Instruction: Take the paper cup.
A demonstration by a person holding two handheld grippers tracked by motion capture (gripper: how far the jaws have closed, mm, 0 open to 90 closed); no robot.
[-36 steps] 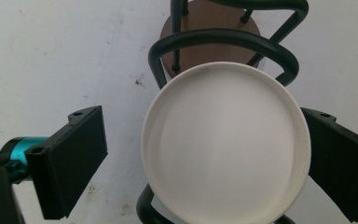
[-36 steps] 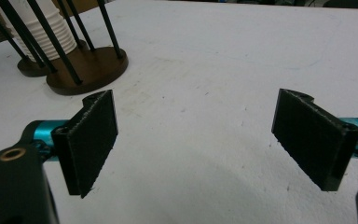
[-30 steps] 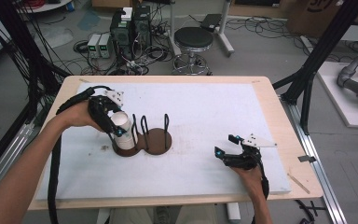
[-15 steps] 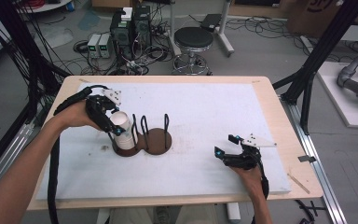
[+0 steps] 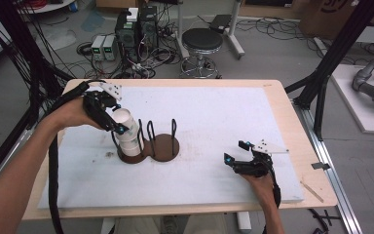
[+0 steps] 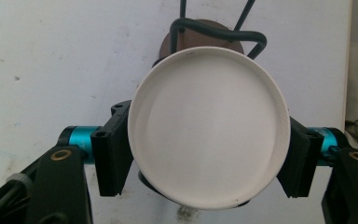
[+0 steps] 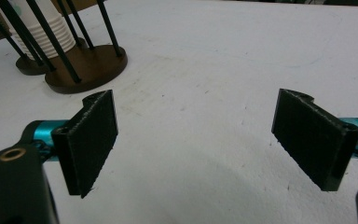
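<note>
My left gripper (image 5: 120, 128) is shut on the rim of a white paper cup (image 5: 125, 119), and its jaws have just been closing on it. In the left gripper view both pads (image 6: 113, 151) press the sides of the cup (image 6: 209, 126). The cup hangs slightly raised over a stack of white cups (image 5: 131, 144) in the left bay of a brown holder with black wire hoops (image 5: 164, 146). My right gripper (image 5: 234, 151) rests open on the white mat (image 5: 214, 112) at the right, nothing between its jaws (image 7: 200, 140). Its view shows the holder (image 7: 86, 65) and the cup stack (image 7: 42, 32) farther off.
The white mat covers most of a wooden table (image 5: 292, 122). Black frame posts (image 5: 328, 68) flank the table. Behind it on the floor are a stool (image 5: 202, 41), electronics boxes (image 5: 136, 24) and cables.
The left gripper has closed on the top cup and risen a little with it. The right gripper has stayed put.
</note>
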